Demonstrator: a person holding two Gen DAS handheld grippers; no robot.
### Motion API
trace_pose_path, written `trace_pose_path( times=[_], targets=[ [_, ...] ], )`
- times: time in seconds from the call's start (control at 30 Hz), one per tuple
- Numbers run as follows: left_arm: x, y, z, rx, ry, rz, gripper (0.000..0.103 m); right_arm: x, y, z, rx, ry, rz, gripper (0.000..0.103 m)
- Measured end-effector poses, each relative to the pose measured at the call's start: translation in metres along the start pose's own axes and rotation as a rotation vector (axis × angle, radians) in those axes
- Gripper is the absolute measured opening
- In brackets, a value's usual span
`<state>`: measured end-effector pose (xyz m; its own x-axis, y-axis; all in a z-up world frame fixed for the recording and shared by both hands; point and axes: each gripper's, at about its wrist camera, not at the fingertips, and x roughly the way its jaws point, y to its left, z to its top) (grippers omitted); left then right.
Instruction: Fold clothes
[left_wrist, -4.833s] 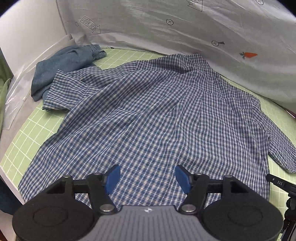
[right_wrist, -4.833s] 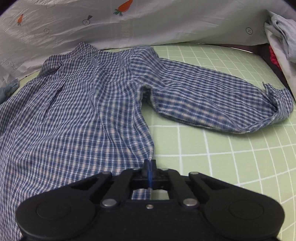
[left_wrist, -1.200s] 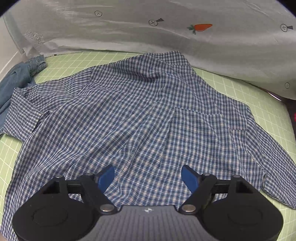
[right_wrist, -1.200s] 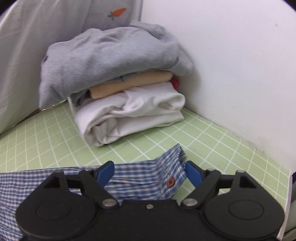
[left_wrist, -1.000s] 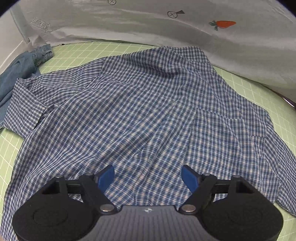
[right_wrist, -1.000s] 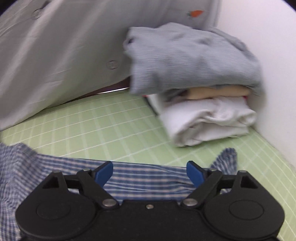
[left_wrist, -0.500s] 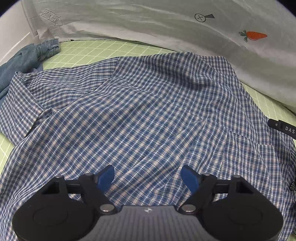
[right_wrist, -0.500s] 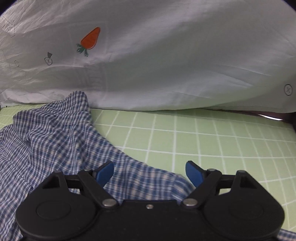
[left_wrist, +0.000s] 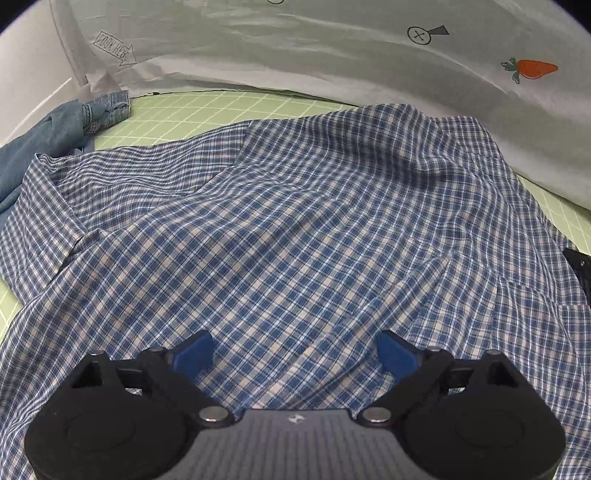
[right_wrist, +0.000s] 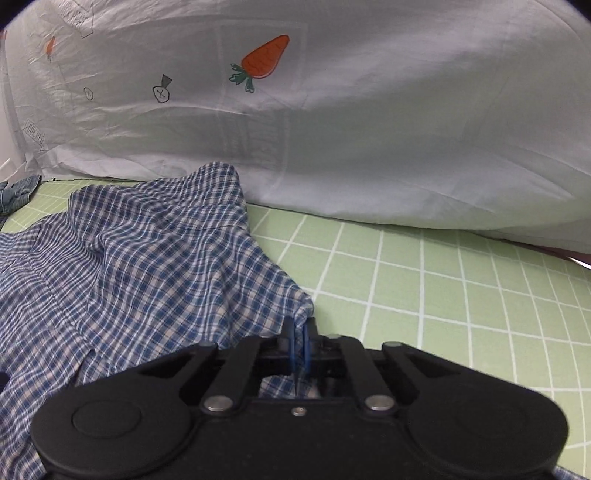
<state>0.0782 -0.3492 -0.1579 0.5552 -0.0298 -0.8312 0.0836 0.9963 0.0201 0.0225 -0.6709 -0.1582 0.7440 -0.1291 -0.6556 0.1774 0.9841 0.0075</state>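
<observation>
A blue and white checked shirt (left_wrist: 295, 229) lies spread on the green grid mat (left_wrist: 192, 110), collar toward the back. My left gripper (left_wrist: 295, 354) hovers low over the shirt's middle, its jaws opening wide, with cloth below the blue pads (left_wrist: 192, 354) but nothing pinched. In the right wrist view the same shirt (right_wrist: 140, 266) fills the left half, and my right gripper (right_wrist: 298, 347) is shut on a fold of its right edge near the shoulder, the fabric bunched up between the blue pads (right_wrist: 290, 343).
A white sheet with carrot prints (right_wrist: 369, 129) hangs along the back of the mat (right_wrist: 461, 295). Blue denim clothing (left_wrist: 62, 125) lies crumpled at the far left corner. A black part of the other gripper (left_wrist: 580, 266) shows at the right edge.
The right gripper swung from the sleeve cuff by the folded stack to the shirt's shoulder edge and closed on it. The left gripper sank closer to the shirt and its jaws widened.
</observation>
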Motion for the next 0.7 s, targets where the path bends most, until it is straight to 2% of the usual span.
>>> trace_pose_path(
  times=[0.2, 0.33, 0.47, 0.57, 0.6, 0.63, 0.67, 0.7],
  targets=[
    [0.018, -0.007, 0.019, -0.013, -0.034, 0.012, 0.102, 0.018, -0.010, 0.010, 0.060, -0.045, -0.115, 0.002],
    [0.033, -0.017, 0.039, -0.004, -0.058, 0.004, 0.103, 0.043, -0.010, 0.026, 0.030, -0.072, -0.173, 0.002],
    [0.046, -0.027, 0.058, 0.000, -0.067, 0.001, 0.103, 0.061, -0.011, 0.040, 0.031, -0.075, -0.187, 0.002],
    [0.047, -0.027, 0.063, -0.012, -0.055, 0.003, 0.103, 0.063, -0.013, 0.044, 0.039, -0.066, -0.187, 0.006],
    [0.045, -0.025, 0.061, -0.017, -0.049, -0.004, 0.103, 0.061, -0.016, 0.044, 0.044, -0.058, -0.187, 0.020],
    [0.041, -0.022, 0.059, -0.023, -0.046, -0.010, 0.103, 0.056, -0.019, 0.044, 0.056, -0.045, -0.194, 0.039],
    [0.035, -0.018, 0.056, -0.028, -0.047, -0.011, 0.103, 0.049, -0.023, 0.043, 0.072, -0.040, -0.200, 0.046],
    [0.029, -0.015, 0.053, -0.033, -0.048, -0.011, 0.103, 0.039, -0.027, 0.041, 0.091, -0.043, -0.211, 0.060]
  ],
)
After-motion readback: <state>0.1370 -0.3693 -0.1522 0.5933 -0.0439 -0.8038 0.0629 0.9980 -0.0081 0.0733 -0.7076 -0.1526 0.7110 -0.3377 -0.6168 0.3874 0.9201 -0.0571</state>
